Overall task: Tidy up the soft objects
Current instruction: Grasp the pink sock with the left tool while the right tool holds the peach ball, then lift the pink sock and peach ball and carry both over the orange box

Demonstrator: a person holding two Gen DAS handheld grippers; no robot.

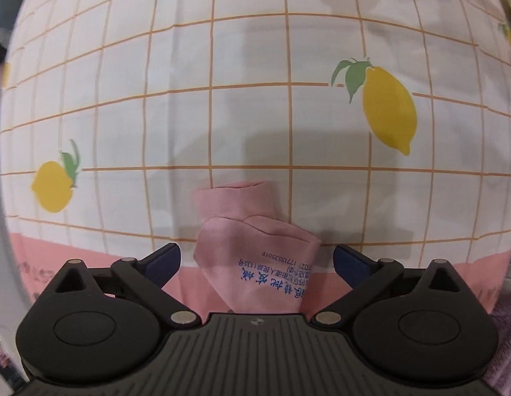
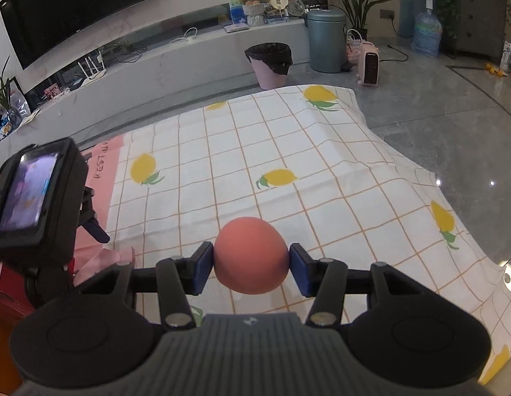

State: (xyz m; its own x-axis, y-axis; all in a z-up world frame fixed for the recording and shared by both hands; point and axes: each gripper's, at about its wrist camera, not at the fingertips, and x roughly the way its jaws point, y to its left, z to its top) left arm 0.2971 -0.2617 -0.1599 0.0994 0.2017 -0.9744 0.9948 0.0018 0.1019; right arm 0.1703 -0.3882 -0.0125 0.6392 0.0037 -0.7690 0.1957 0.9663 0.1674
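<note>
A folded pink cloth (image 1: 242, 208) with blue printed writing lies on the lemon-print tablecloth (image 1: 255, 99), over its pink border. My left gripper (image 1: 256, 255) points steeply down at it and is open wide. The cloth sits between the blue pads (image 1: 163, 262), which stand clear of it on both sides. My right gripper (image 2: 251, 264) is shut on a soft salmon-pink ball (image 2: 250, 250) and holds it above the same tablecloth (image 2: 288, 151). In the right wrist view the left gripper's rear screen (image 2: 27, 194) shows at the left, with the pink cloth (image 2: 100, 260) under it.
The covered table ends at the right and far sides, with grey floor (image 2: 437, 115) beyond. Past the far edge stand a pink bin with a black liner (image 2: 270, 62), a blue-grey bin (image 2: 326, 39) and a pink heater (image 2: 369, 62). Purple fabric (image 1: 506, 330) shows at the lower right.
</note>
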